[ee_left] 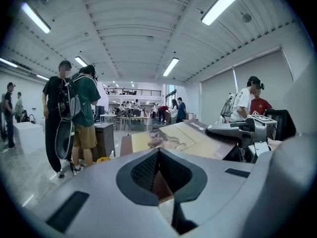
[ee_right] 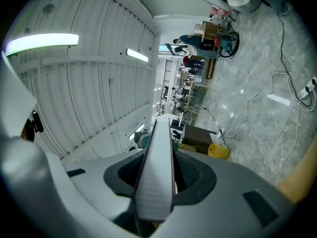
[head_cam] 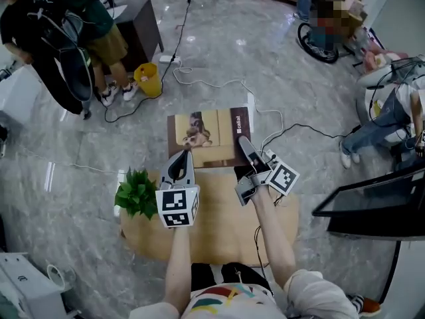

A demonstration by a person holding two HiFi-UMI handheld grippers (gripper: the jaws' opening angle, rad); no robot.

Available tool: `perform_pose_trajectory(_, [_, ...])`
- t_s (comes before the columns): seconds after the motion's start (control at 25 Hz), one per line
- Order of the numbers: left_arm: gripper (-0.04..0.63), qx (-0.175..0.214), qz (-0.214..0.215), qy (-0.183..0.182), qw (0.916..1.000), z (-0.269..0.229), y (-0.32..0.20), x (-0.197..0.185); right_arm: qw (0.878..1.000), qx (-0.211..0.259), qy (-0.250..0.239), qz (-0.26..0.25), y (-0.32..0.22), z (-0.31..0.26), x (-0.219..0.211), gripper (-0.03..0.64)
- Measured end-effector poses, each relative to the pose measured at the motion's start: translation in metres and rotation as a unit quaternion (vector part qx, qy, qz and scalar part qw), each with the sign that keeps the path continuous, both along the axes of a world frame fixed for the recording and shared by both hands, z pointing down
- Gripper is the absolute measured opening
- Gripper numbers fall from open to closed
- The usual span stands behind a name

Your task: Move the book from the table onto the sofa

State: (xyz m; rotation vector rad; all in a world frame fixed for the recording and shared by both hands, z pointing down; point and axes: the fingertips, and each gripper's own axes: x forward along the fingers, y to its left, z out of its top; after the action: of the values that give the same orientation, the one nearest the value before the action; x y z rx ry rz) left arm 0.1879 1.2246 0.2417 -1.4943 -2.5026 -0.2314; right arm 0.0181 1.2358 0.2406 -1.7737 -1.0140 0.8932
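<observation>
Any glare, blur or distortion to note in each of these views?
Head view: sharp, lights glare off the floor. Left gripper view: fisheye bending, dark corners, bright ceiling light. Right gripper view: same fisheye, book edge soft up close.

Only one marking was noted: white lettering on the dark cover band of the book (head_cam: 199, 137), seemingly "collat", not fully legible.

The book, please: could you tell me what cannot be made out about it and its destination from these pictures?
- The sofa: it appears in no view.
- Cover print of the book: too small to read in the head view; the right gripper view shows only its page edge.
- Its underside: faces away from every camera.
- Its near corners: covered in the head view by the left gripper and right gripper.
</observation>
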Motion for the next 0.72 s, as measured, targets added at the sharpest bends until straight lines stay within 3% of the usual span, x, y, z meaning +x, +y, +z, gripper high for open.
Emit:
perform_pose_trajectory(0.44, [0.006, -0.036, 0.013, -0.04, 0.9984, -0.086, -0.075, 0.027, 0.996, -0.045, -0.053, 0.053, -0.1, -0.092, 0.023, 0.156])
perform_pose_trajectory(0.72, [0.006, -0.055, 0.027, -0.053, 0.9967, -0.1, -0.131, 0.056, 0.995, -0.061, -0.052, 0.067, -0.167, -0.101, 0.06, 0.156])
